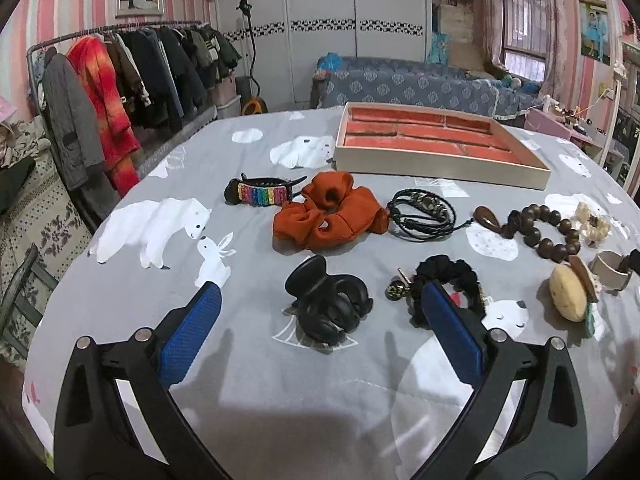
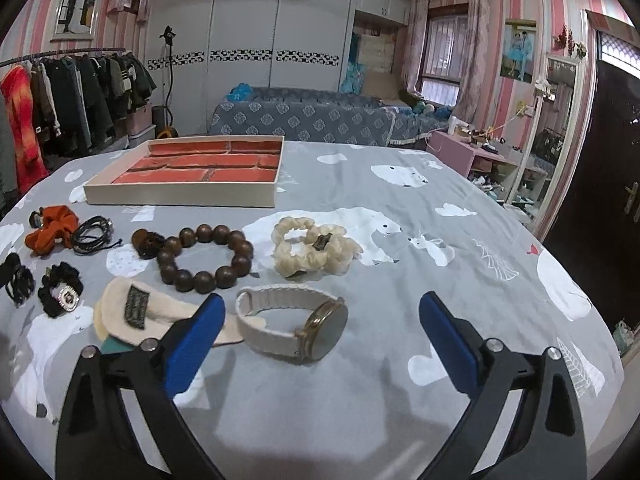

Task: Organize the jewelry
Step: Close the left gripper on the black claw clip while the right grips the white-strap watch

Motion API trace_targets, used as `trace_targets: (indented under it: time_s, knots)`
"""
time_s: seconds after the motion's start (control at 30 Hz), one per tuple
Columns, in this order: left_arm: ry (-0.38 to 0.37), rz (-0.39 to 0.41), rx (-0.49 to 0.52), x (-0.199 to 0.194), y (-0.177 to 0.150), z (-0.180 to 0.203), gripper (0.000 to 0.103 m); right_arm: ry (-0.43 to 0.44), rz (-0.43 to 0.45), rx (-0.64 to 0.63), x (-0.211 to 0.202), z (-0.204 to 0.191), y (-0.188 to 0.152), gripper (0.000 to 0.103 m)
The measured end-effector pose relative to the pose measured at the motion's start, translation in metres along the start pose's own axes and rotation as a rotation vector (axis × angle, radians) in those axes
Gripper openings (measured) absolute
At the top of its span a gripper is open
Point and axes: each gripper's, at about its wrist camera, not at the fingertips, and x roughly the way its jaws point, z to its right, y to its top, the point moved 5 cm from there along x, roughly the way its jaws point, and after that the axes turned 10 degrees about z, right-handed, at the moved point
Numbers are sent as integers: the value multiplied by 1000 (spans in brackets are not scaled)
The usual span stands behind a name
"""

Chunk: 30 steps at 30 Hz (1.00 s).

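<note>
A cream tray with orange compartments (image 1: pixel 440 162) (image 2: pixel 180 194) lies at the far side of the grey bedspread. In front of it lie a rainbow hair clip (image 1: pixel 260 192), an orange scrunchie (image 1: pixel 328 212) (image 2: pixel 50 228), black cord bracelets (image 1: pixel 424 212) (image 2: pixel 92 234), a wooden bead bracelet (image 1: pixel 540 232) (image 2: pixel 204 256), a black claw clip (image 1: pixel 328 300), a black scrunchie (image 1: pixel 448 284) (image 2: pixel 60 294), a cream scrunchie (image 2: pixel 312 248), a cream hair clip (image 2: pixel 140 312) and a white-strap watch (image 2: pixel 296 328). My left gripper (image 1: pixel 320 300) is open around the claw clip. My right gripper (image 2: pixel 320 312) is open around the watch.
The bedspread (image 2: pixel 440 240) has polar bear prints. A clothes rack (image 1: pixel 120 80) stands to the left, beyond the bed edge. A blue sofa (image 2: pixel 304 118) and white wardrobes stand behind. A pink side table (image 2: pixel 468 152) and a dark door (image 2: pixel 600 184) are on the right.
</note>
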Motion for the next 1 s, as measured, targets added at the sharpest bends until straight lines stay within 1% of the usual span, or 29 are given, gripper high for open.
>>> trace_targets:
  time_s: [0.07, 0.13, 0.27, 0.43, 0.57, 0.63, 0.7, 0.73, 0.77, 0.8, 0.9, 1.0]
  knots:
    - [-4, -14, -2, 5, 0, -1, 97, -1, -21, 9, 8, 4, 2, 84]
    - [-2, -30, 2, 11, 0, -2, 97, -3, -44, 15, 16, 6, 2, 82]
    - [-18, -67, -9, 20, -3, -2, 96, 8, -118, 36, 34, 7, -4, 75]
    - [-25, -99, -41, 28, -6, -6, 95, -6, -186, 49, 48, 10, -13, 71]
    - [-20, -114, -27, 32, -8, -4, 95, -10, -214, 44, 49, 10, -19, 70]
    - [-14, -119, -15, 33, -9, -2, 94, -9, -226, 35, 51, 9, -20, 68]
    - [-7, -127, -10, 35, -9, -2, 91, 1, -245, 24, 52, 5, -23, 58]
    - [-4, -131, -10, 37, -10, -2, 90, 7, -255, 22, 53, 3, -25, 56]
    - [-1, -138, -12, 38, -10, -3, 89, 19, -267, 22, 53, 0, -28, 52]
    - [1, -143, -15, 39, -11, -3, 85, 29, -274, 24, 53, -1, -29, 48]
    - [5, -159, -21, 42, -13, -6, 79, 40, -273, 25, 52, -2, -30, 44]
    - [0, -171, -27, 45, -13, -6, 78, 50, -272, 16, 52, -5, -30, 41]
